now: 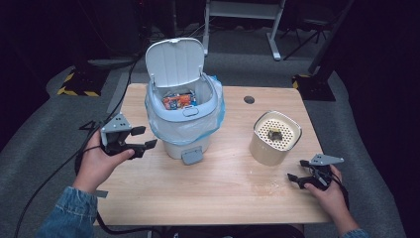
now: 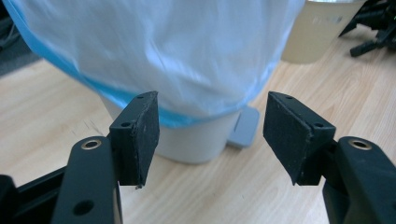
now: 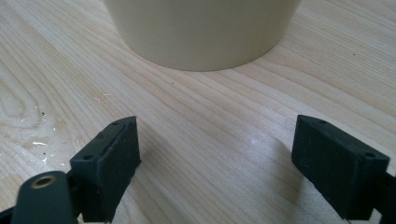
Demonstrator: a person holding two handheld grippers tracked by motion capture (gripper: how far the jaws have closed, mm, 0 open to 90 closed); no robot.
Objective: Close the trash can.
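Though crumbs, perhaps, near right tongs [image 3: 215,161]: both tongs agape, left tongs [image 2: 212,135] facing bin [image 2: 187,60].

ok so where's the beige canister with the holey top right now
In the high view the beige canister stands on the table's right half, right of the white pedal bin and just ahead of the right tool.

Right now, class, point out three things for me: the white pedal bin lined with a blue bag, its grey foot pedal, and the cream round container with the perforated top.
White pedal bin lined with a blue bag [image 1: 174,62]: high view, raised lid.
Grey foot pedal [image 1: 191,156]: high view, pedal's face.
Cream round container with the perforated top [image 1: 267,151]: high view, side wall.
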